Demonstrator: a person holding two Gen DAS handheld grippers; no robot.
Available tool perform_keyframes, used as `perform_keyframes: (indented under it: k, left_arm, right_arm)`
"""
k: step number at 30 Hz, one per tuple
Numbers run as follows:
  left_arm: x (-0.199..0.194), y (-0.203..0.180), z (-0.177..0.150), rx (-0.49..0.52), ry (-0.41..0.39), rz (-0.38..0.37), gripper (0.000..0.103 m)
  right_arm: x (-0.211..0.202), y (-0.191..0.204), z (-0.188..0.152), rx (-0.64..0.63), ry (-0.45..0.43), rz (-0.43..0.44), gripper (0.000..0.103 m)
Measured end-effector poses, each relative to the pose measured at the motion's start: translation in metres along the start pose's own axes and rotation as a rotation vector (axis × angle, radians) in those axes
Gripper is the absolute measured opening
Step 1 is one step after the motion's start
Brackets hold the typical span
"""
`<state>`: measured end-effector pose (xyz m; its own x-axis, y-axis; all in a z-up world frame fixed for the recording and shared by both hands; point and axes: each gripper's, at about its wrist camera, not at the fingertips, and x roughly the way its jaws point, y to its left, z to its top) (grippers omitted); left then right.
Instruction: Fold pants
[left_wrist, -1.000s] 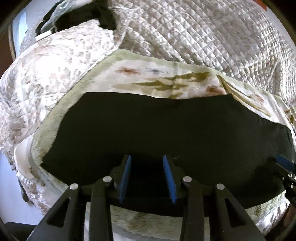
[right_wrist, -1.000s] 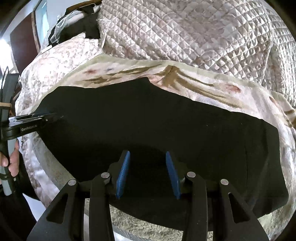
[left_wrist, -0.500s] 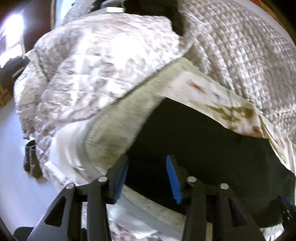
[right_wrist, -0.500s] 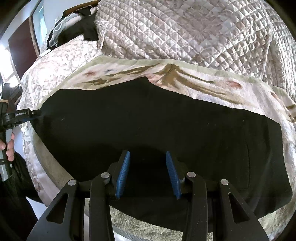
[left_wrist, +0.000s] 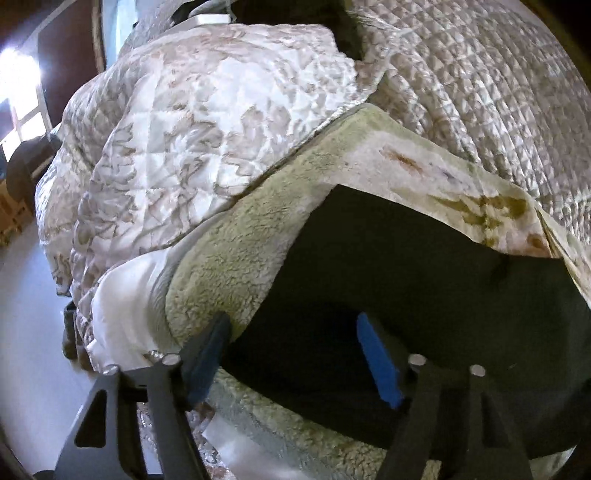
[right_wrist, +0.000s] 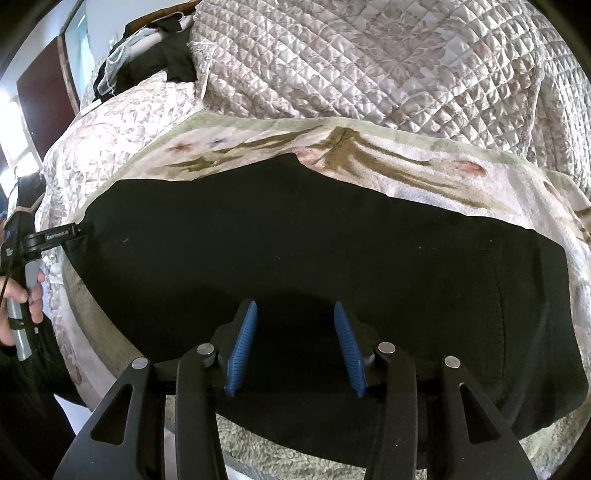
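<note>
Black pants lie flat across a floral fleece blanket on a bed. They also show in the left wrist view. My right gripper is open, hovering over the pants' near edge at the middle. My left gripper is open at the pants' left end, its jaws straddling the near left corner. It shows in the right wrist view at that left end, held by a hand.
A quilted beige bedspread is heaped behind the blanket. Dark clothes lie at the far left of the bed. The bed edge and floor drop away at the left.
My left gripper has swung left from the middle of the pants to their left end and opened wider. My right gripper has stayed over the near edge.
</note>
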<state>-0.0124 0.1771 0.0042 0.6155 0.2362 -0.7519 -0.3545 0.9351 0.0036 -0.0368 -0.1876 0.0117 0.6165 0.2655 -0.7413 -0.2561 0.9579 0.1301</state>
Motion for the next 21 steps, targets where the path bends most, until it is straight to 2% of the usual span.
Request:
perform_keyframes:
  k: [1,3,5,8,10,13,16,21]
  left_arm:
    - [-0.002,-0.003,0.0,0.013,-0.002,-0.005,0.058]
    - [-0.005,-0.012,-0.002,0.062,-0.007,-0.016,0.035]
    - [-0.007,-0.021,-0.003,0.101,-0.008,-0.021,0.024]
    - [-0.008,-0.024,-0.001,0.103,0.0,-0.027,0.02]
    - [-0.011,-0.018,0.002,0.059,0.006,-0.076,0.019]
    - [-0.027,-0.018,0.007,0.011,-0.024,-0.199,0.019]
    - [-0.046,-0.031,0.016,-0.015,-0.029,-0.365,0.019]
    - [-0.071,-0.089,0.023,0.049,-0.021,-0.567,0.019]
  right_arm:
    - [0.001,0.0,0.0,0.002,0.0,0.001,0.045]
    - [0.001,0.001,0.001,0.009,-0.001,0.004,0.045]
    - [0.001,0.0,0.001,0.015,-0.001,0.008,0.045]
    - [0.0,-0.002,0.001,0.027,-0.003,0.012,0.045]
    - [-0.002,-0.003,0.002,0.042,-0.006,0.014,0.045]
    - [-0.005,-0.008,0.003,0.07,-0.015,0.022,0.045]
    - [-0.01,-0.014,0.004,0.108,-0.027,0.031,0.045]
    - [-0.025,-0.024,0.006,0.144,-0.065,0.021,0.045]
